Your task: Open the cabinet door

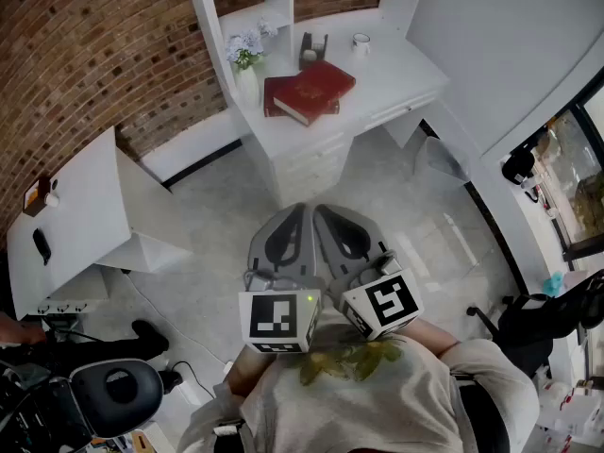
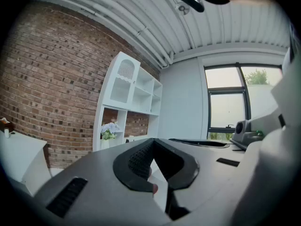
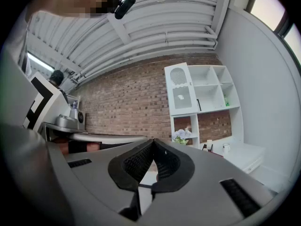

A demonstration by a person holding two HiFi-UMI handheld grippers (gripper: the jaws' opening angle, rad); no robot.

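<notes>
Cabinet door, in the shelf unit over the desk's far edge, is well apart from both claws. Left gripper and right gripper are each clenched tip to tip, holding nothing.

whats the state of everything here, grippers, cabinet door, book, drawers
left gripper: shut, nothing between the jaws
right gripper: shut, nothing between the jaws
cabinet door: closed
red book: closed, lying flat
drawers: pushed in
</notes>
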